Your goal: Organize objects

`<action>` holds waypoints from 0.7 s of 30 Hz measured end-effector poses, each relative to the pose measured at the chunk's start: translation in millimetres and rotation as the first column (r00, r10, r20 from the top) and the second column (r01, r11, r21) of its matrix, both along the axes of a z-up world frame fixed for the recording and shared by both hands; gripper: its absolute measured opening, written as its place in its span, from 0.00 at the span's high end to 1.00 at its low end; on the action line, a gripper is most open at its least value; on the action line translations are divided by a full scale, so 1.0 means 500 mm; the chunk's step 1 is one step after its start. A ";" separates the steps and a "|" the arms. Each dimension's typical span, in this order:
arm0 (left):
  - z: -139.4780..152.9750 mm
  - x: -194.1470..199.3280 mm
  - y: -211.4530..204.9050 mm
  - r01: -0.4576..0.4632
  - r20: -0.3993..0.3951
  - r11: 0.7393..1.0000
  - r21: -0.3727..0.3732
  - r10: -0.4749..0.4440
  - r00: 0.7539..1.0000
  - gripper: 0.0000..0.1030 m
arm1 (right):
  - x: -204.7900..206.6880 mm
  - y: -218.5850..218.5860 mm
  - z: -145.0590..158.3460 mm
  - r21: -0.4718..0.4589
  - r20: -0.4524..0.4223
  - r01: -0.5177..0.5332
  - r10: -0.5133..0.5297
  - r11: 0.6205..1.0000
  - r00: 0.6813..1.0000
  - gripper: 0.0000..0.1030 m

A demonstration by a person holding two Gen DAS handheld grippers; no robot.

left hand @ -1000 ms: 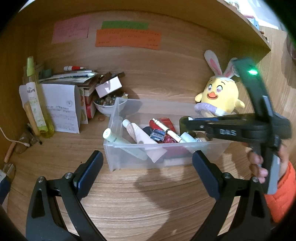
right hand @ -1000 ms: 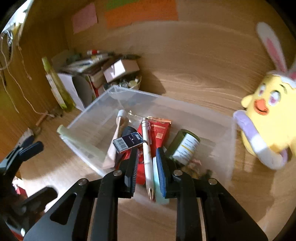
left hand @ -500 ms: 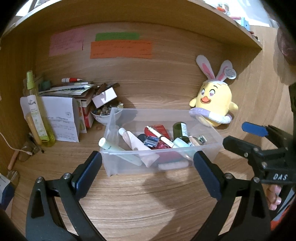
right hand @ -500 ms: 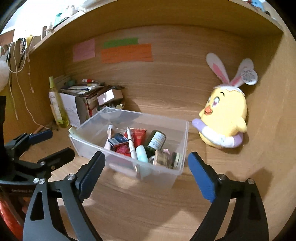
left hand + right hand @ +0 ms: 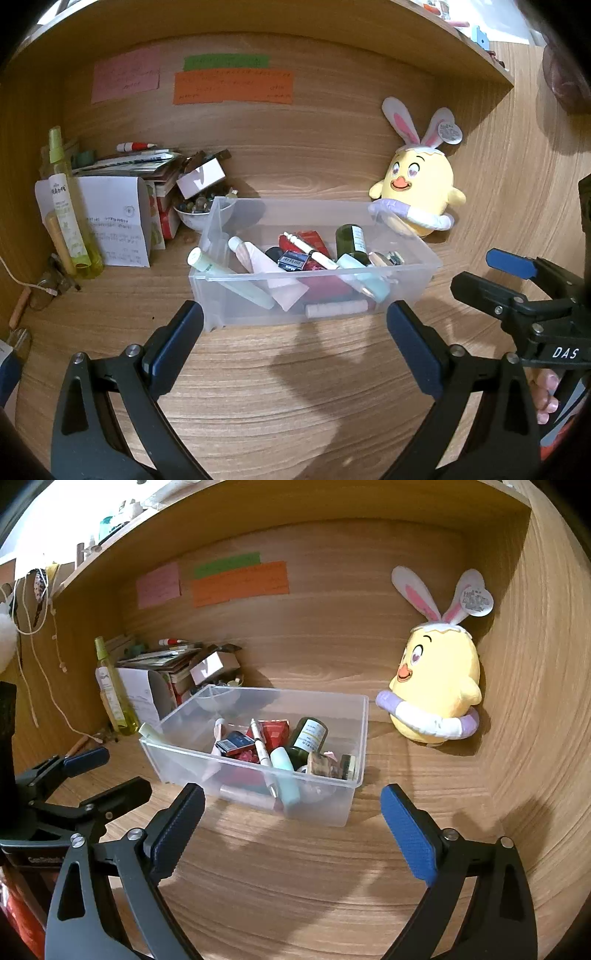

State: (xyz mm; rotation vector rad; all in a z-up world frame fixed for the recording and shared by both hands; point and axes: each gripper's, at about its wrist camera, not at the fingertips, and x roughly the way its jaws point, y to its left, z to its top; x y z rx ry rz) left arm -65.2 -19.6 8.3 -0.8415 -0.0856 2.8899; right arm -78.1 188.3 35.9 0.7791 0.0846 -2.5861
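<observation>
A clear plastic bin (image 5: 221,236) sits in the middle of the wooden table (image 5: 295,387), filled with small items: a white pen (image 5: 260,746), a mint tube (image 5: 364,275), a dark green bottle (image 5: 308,736), a pink tube (image 5: 266,267) and a small black barcoded box (image 5: 293,260). A yellow plush chick (image 5: 436,698) with rabbit ears stands just to the right of the bin against the far wall. The left hand-held gripper (image 5: 295,332) hovers near the bin's near side, jaws wide apart and empty. The right hand-held gripper (image 5: 291,819) has just been opening; its jaws stand wide with nothing between them, short of the bin. To the far left stand a yellow spray bottle (image 5: 68,210) and a pile of papers (image 5: 125,162).
</observation>
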 end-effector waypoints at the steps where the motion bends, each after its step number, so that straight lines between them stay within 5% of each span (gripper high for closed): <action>1: 0.000 0.000 -0.001 -0.002 0.001 1.000 0.000 0.002 1.000 0.02 | 0.001 0.000 0.000 0.000 0.001 0.000 0.000 1.000 1.000 0.07; 21: -0.001 0.003 0.001 -0.003 0.002 1.000 0.001 0.003 1.000 0.02 | 0.010 -0.006 0.002 -0.001 0.000 -0.012 0.012 1.000 1.000 0.06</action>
